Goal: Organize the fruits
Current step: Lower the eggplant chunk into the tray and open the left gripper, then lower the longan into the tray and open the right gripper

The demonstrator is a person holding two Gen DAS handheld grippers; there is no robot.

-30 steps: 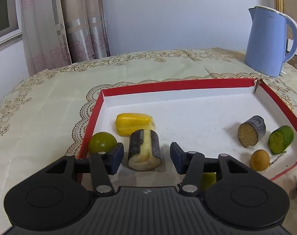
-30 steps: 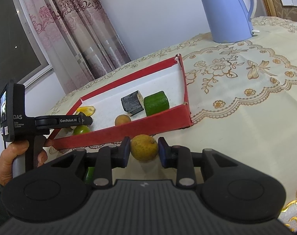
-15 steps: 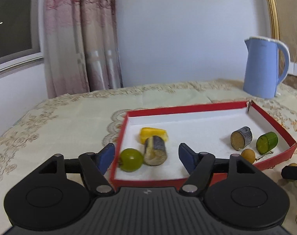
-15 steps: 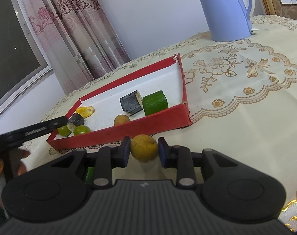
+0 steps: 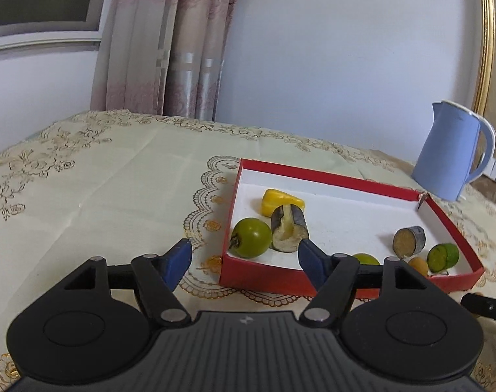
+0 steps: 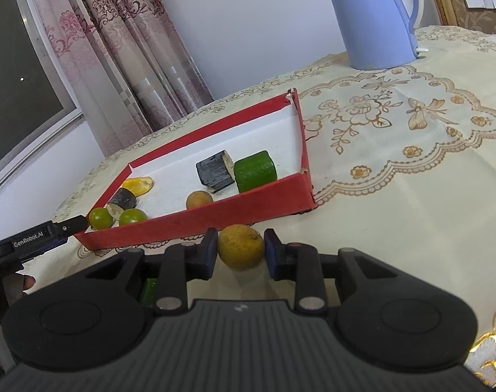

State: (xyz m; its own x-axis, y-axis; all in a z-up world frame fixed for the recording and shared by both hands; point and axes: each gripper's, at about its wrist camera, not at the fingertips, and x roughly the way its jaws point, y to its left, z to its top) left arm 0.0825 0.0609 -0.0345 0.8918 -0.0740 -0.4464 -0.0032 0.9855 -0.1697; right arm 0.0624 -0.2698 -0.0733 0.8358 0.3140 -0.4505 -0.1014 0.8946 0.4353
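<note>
Currently staging fruit for tray loading.
Right tool (image 6: 240, 252) is clenching yellow fruit (image 6: 240, 245) before red tray (image 6: 215, 217); left tool (image 5: 244, 259) is hanging released, empty.

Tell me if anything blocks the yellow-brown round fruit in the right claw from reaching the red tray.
Only the red tray's near wall stands between the yellow-brown round fruit, held by the right claw, and the white floor; it must clear that.

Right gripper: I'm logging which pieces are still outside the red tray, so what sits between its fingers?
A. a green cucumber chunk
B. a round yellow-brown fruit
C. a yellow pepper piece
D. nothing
B: the right gripper is shut on the round yellow-brown fruit, on the tablecloth just outside the red tray.
</note>
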